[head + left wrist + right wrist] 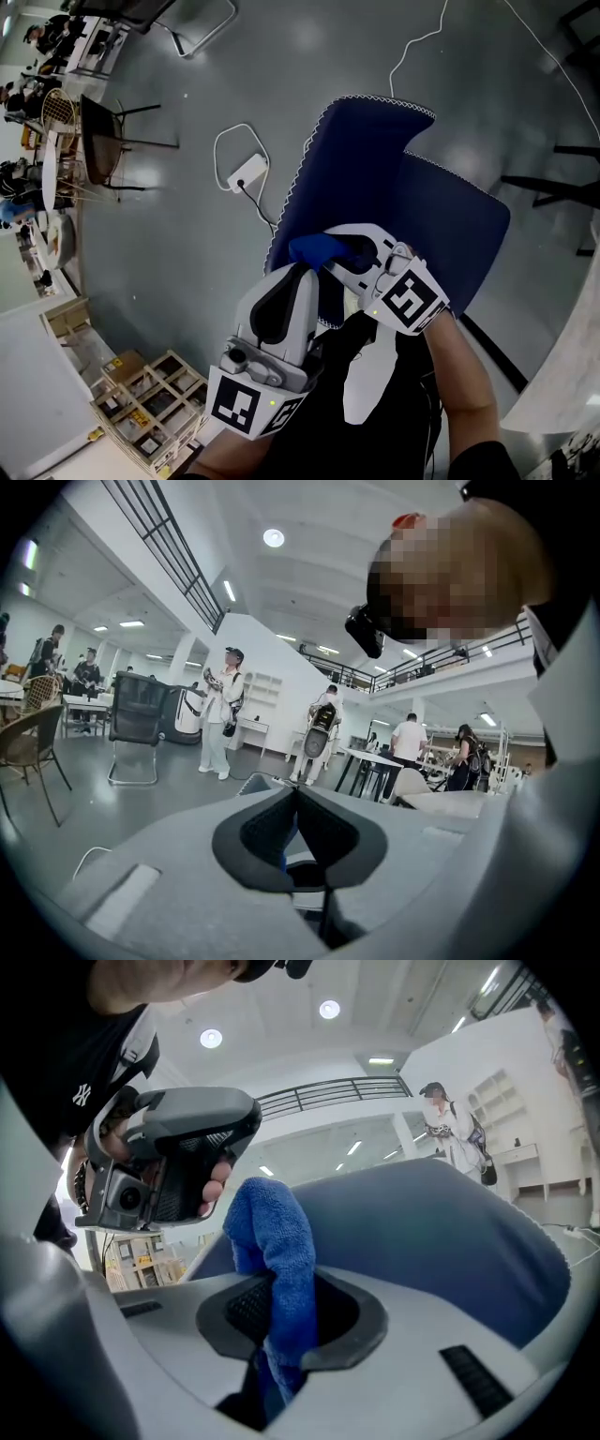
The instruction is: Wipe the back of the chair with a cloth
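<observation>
Right hand-held gripper (pixel 281 1309): I see its jaws clamped on the cloth, which fills the gap between the pads.
Cloth (pixel 278 1232): blue and fluffy. It stands up out of the right jaws in a folded hump and hangs down below them. In the head view it is bunched just in front of the chair's blue fabric, but I cannot tell whether the two are touching.
Chair (pixel 370 173): dark blue upholstery with a pale stitched edge. In the head view it lies at 12 o'clock from both hand-held grippers. A second blue panel spreads toward 3 o'clock.
Left hand-held gripper (pixel 298 801): its jaw tips are pressed together. A thin blue streak shows lower in the gap, and I cannot tell what it is. In the head view it sits at 7 o'clock from the right one, pointing up at the chair's lower stitched edge.
Floor (pixel 187 244): grey and glossy. A white power adapter (pixel 247 173) with a looped cable lies at 9 o'clock from the chair.
Crates (pixel 155 394): wooden, at 8 o'clock in the head view.
Background: a person in white (pixel 219 719) stands beyond a black chair (pixel 137 719) in the left gripper view.
</observation>
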A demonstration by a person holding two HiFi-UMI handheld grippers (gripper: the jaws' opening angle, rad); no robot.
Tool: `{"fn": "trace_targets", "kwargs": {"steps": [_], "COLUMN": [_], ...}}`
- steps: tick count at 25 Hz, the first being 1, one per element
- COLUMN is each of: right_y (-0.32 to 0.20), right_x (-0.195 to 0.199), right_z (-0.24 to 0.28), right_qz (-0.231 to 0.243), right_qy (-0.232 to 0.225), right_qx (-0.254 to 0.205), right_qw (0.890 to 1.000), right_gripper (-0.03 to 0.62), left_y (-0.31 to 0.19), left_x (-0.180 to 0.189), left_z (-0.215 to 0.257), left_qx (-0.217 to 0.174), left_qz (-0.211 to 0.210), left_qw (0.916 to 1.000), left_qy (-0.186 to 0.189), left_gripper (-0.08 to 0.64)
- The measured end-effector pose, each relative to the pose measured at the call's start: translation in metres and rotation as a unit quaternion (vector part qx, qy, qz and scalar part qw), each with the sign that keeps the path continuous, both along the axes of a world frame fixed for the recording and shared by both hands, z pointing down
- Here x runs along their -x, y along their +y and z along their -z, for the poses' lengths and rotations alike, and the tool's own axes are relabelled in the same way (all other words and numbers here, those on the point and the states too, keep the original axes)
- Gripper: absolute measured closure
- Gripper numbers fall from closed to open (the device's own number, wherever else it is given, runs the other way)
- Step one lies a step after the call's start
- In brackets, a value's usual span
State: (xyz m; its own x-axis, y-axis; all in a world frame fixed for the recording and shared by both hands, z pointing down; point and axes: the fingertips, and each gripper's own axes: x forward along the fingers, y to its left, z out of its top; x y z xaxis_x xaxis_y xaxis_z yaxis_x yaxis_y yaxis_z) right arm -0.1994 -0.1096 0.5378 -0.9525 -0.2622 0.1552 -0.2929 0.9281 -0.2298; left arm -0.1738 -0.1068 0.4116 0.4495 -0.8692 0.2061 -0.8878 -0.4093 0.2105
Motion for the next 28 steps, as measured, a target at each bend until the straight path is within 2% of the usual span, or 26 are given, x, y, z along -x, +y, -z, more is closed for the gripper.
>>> {"fn": "trace_targets", "kwargs": {"steps": [5, 10, 15, 22, 25, 28], "right_y": [-0.005, -0.026, -0.069, -0.091, -0.121, -0.153], "right_x": [-0.002, -0.016, -0.040, -0.052, -0.073, -0.094], "right_z": [0.000, 0.005, 0.004, 0.004, 0.005, 0.003], "right_qz": [0.048, 0.063, 0.014, -0.013, -0.070, -0.138], "right_qy": [0.005, 0.008, 0.014, 0.015, 0.016, 0.031], "right_qx": [-0.014, -0.028, -0.028, -0.040, -0.041, -0.039], "right_qw": [0.999, 0.998, 0.999, 0.999, 0.997, 0.989], "right_gripper": [0.511, 0.512, 0.512, 0.512, 0.512, 0.514], "left_y": [-0.010, -0.029, -0.039, -0.053, -0.051, -0.047], "left_x": [-0.010, -0.019, -0.028, -0.055, -0.064, -0.066], "left_z": [-0.004, -0.001, -0.011, -0.025, -0.027, -0.031], "left_qx": [-0.001, -0.008, 0.004, 0.005, 0.011, 0.028], "left_qz": [-0.003, 0.008, 0.030, 0.049, 0.053, 0.063], "left_qw": [1.0000, 0.9999, 0.9994, 0.9984, 0.9980, 0.9969], "left_qy": [0.000, -0.005, -0.017, -0.029, -0.033, -0.039], "left_gripper": [0.543, 0.543, 0.543, 0.543, 0.543, 0.543]}}
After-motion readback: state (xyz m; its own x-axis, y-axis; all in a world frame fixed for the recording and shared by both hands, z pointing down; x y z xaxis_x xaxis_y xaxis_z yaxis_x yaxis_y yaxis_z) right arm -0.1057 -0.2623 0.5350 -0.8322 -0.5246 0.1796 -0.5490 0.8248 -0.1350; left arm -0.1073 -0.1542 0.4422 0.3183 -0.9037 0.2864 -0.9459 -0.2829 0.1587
